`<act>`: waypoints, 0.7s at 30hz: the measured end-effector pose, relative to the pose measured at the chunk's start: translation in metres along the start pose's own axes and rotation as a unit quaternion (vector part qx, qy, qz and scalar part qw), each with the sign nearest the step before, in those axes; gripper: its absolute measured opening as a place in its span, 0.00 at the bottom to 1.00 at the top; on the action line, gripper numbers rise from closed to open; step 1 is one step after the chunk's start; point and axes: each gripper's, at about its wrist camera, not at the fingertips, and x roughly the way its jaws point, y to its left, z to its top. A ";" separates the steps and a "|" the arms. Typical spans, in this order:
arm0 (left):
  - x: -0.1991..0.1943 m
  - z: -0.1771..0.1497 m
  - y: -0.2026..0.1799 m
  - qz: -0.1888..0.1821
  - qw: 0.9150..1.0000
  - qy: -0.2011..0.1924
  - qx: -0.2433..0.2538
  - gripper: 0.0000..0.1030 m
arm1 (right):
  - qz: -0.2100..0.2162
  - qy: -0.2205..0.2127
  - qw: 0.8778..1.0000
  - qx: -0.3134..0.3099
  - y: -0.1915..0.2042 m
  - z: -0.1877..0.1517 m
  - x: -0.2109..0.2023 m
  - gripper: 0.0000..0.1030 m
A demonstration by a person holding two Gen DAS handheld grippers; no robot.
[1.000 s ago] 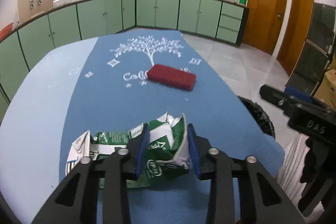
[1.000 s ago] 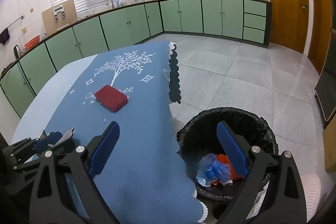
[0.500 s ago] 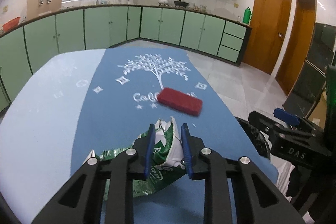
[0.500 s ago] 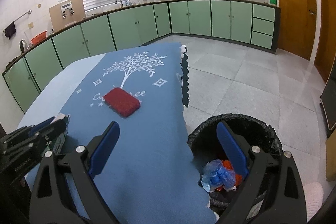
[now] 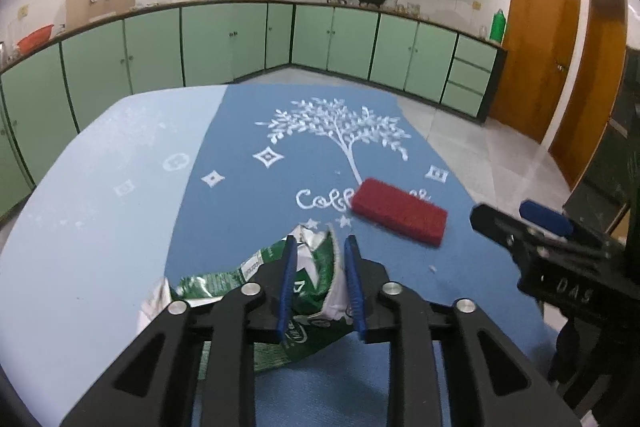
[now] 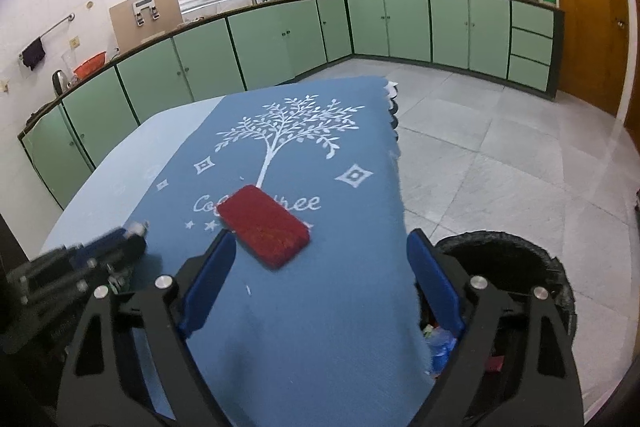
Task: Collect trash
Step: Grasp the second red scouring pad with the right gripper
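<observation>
The left gripper (image 5: 319, 247) pinched the crumpled green wrapper (image 5: 308, 279) just above the blue tablecloth (image 5: 240, 211); jaws had just eased slightly. Rightward, the right gripper (image 6: 318, 247) gaped empty, narrowing. Next, I'd judge, the bin (image 6: 520, 259).

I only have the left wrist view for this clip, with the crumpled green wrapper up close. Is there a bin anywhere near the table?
Observer: Yes. The right wrist view shows a black-lined bin on the floor, just past the right edge of the tablecloth.
Operator: Is it empty?
Observer: No. Some blue plastic and a small red scrap lie inside.
Operator: I see only the side of the right tool. Is it carrying anything?
Observer: No. The right tool stands wide open over the cloth, gripping nothing, though its jaws have just been closing a little.
</observation>
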 end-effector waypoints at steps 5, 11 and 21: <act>0.012 -0.006 0.008 0.019 0.999 0.025 -0.014 0.56 | -0.001 0.009 1.000 0.001 -0.001 -0.003 0.005 0.83; 0.016 -0.011 0.014 0.023 0.999 0.031 -0.019 0.49 | 0.002 0.013 1.000 0.005 -0.004 -0.002 0.009 0.83; -0.002 0.006 0.020 0.012 0.999 -0.021 -0.028 0.27 | 0.032 0.028 0.999 -0.014 0.011 0.007 0.020 0.78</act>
